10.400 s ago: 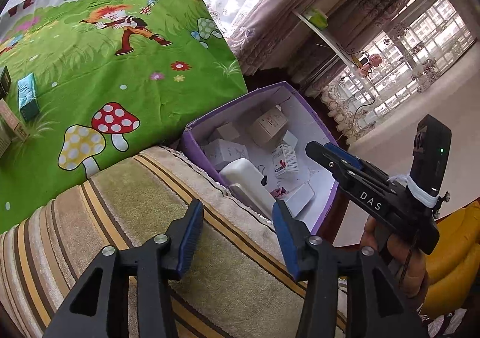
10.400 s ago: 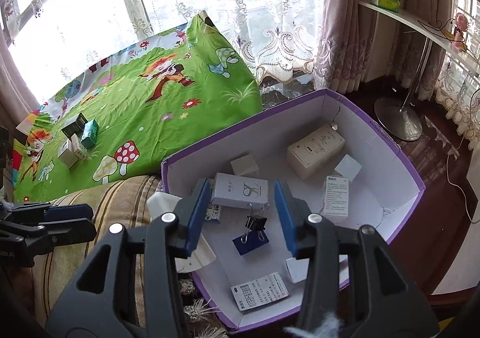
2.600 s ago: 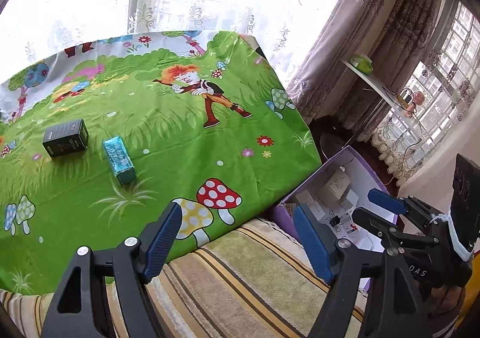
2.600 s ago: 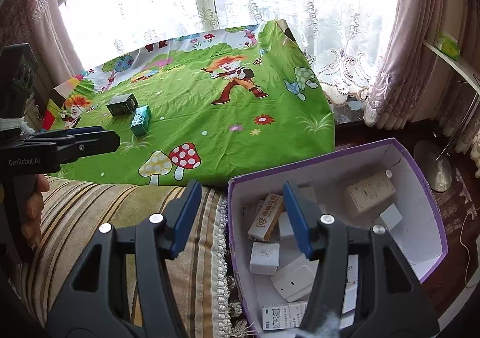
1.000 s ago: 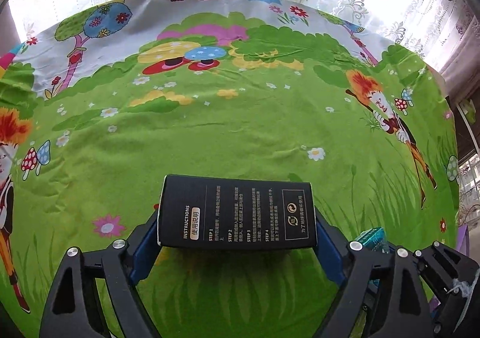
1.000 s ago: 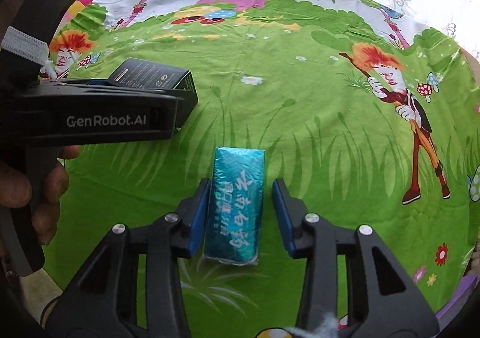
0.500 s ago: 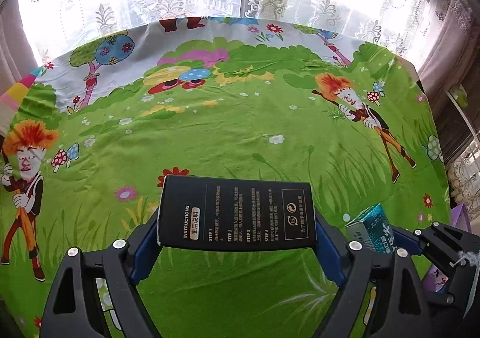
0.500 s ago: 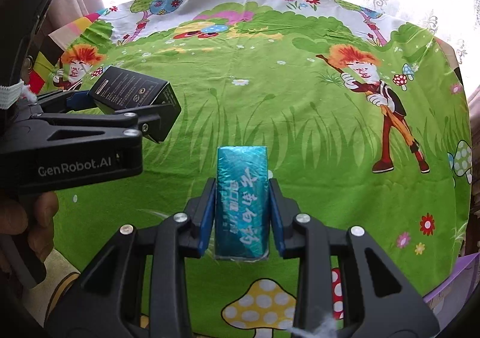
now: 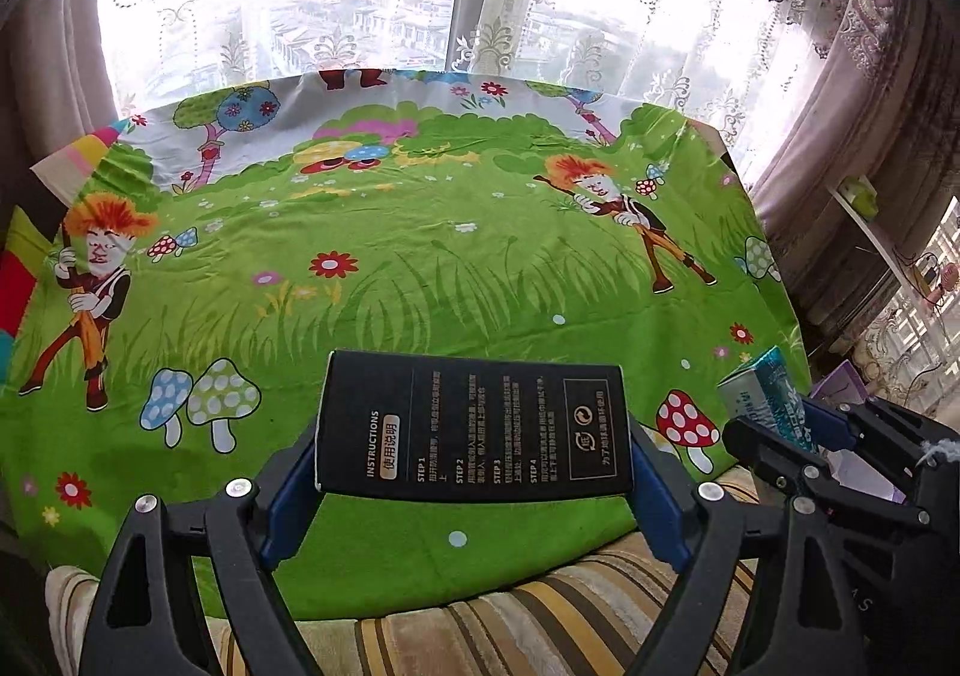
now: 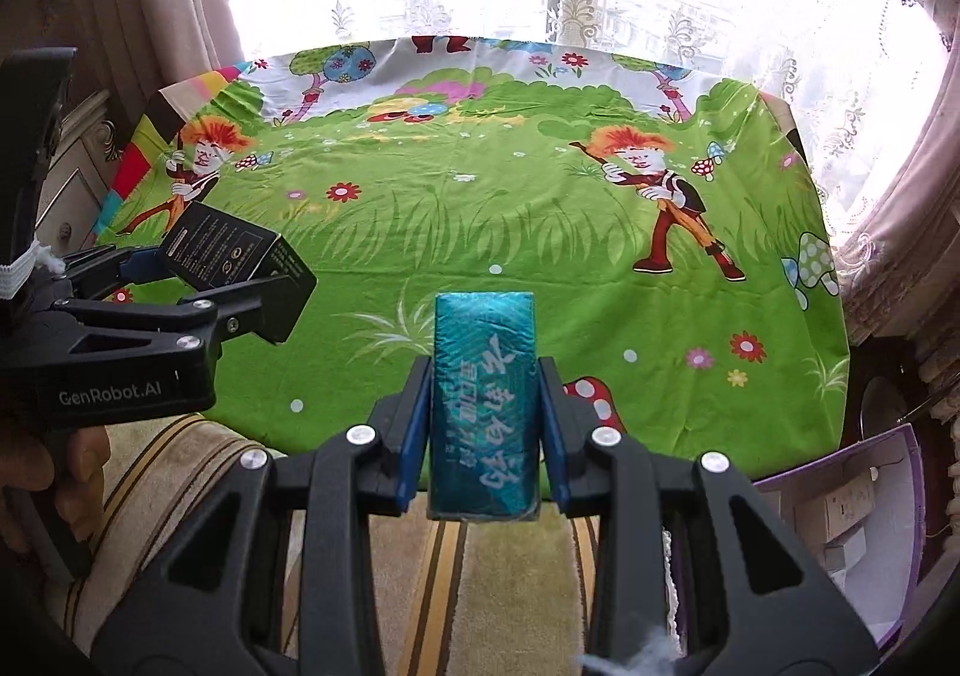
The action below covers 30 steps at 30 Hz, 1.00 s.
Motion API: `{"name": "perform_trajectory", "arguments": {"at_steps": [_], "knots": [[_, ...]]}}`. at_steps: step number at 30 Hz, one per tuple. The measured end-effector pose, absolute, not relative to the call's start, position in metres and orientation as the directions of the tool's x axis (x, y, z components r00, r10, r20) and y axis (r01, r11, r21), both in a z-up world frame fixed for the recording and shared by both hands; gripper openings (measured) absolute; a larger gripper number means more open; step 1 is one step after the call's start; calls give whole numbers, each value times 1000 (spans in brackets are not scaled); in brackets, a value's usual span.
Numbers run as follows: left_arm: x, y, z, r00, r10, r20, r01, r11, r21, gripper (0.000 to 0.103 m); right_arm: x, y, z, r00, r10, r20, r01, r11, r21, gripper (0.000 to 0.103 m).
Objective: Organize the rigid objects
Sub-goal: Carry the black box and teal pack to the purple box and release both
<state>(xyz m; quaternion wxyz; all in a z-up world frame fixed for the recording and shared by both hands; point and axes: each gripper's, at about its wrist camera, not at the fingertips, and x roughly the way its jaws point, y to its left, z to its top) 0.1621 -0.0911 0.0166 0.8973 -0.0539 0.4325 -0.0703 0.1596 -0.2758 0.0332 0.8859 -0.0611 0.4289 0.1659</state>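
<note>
Both grippers loaded, above the green cloth (image 9: 420, 280)
Left gripper (image 9: 474, 487) pinches the black box (image 9: 474, 427) across its long side; right gripper (image 10: 483, 433) pinches the teal box (image 10: 483, 406). Purple bin (image 10: 900, 448) at right.

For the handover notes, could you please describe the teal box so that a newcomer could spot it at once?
Start at the green cartoon cloth below the window. Above its near edge, the right claw clamps the teal box. It is slim, glossy and white-lettered, unlike the wider black box in the left claw.
</note>
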Motion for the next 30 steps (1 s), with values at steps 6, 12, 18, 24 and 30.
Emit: {"name": "perform_trajectory", "arguments": {"at_steps": [6,12,18,24,30], "knots": [[105,-110,35,652,-233,-721,126,972,-200,88,112,-306,46,592,236,-771,-331,943,35,37],[79,-132,46,667,-244,-704,170,970,-175,88,82,-333,46,591,224,-775,-306,951,42,37],[75,-155,42,632,-274,-725,220,960,-171,88,73,-361,38,580,205,-788,-256,965,62,37],[73,-173,41,609,-289,-738,253,954,-164,88,69,-380,35,582,196,-789,-226,971,75,37],[70,-190,41,596,-295,-747,291,946,-142,88,64,-392,35,589,185,-786,-204,976,77,37]]}}
